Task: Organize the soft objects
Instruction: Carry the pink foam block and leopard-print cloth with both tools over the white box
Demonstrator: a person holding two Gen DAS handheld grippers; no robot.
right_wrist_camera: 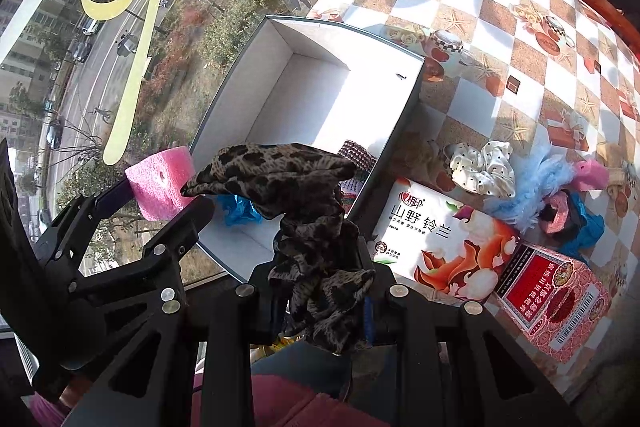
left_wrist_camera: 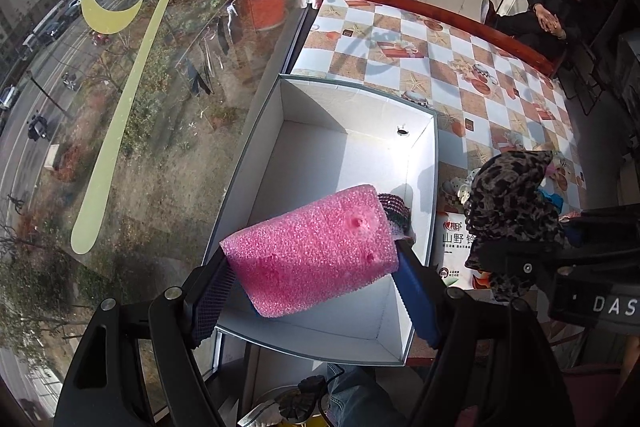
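My left gripper (left_wrist_camera: 316, 279) is shut on a pink foam block (left_wrist_camera: 312, 251) and holds it over the near end of the open white box (left_wrist_camera: 280, 131). The block also shows in the right wrist view (right_wrist_camera: 160, 183). My right gripper (right_wrist_camera: 320, 267) is shut on a leopard-print cloth (right_wrist_camera: 304, 211), held over the box's near right corner; the cloth also shows in the left wrist view (left_wrist_camera: 512, 211). Inside the box (right_wrist_camera: 320, 99) lie a beaded band (right_wrist_camera: 356, 153) and a blue item (right_wrist_camera: 240, 209).
The box sits at the table's window edge, glass to the left. Right of it lie a tissue pack (right_wrist_camera: 436, 239), a red carton (right_wrist_camera: 560, 295), a polka-dot scrunchie (right_wrist_camera: 484, 167), a blue fluffy item (right_wrist_camera: 528, 187) and pink items (right_wrist_camera: 592, 173). A man (left_wrist_camera: 556, 7) sits beyond the table.
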